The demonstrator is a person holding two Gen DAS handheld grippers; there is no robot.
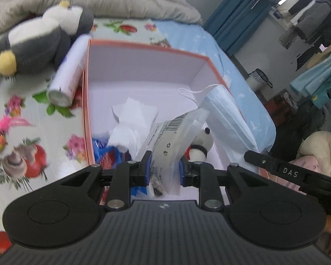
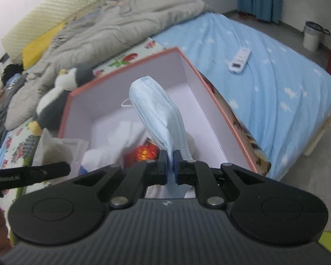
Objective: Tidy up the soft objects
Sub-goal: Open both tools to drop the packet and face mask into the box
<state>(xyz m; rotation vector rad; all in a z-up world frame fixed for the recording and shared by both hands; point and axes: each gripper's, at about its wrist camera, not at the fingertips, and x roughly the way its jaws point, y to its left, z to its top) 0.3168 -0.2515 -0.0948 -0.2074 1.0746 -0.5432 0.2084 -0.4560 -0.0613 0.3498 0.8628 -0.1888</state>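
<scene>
A pink-rimmed box (image 1: 143, 46) with a white inside stands on the bed. My left gripper (image 1: 164, 165) is shut on a clear plastic packet (image 1: 174, 128) with a barcode, held over the box's near end. My right gripper (image 2: 170, 163) is shut on a light blue face mask (image 2: 154, 101), which sticks up over the box (image 2: 121, 70). The mask (image 1: 225, 114) leans along the box's right wall. In the box lie white tissue (image 1: 132, 119), a small panda plush (image 1: 202, 141) and a blue and red item. A grey and white penguin plush (image 1: 44, 44) lies left of the box.
A white tube (image 1: 70, 72) lies against the box's left wall on the flowered sheet. A grey quilt (image 2: 112, 22) is bunched behind. A white remote (image 2: 239, 60) rests on the blue sheet at right. A waste bin (image 2: 313, 35) stands on the floor beyond the bed.
</scene>
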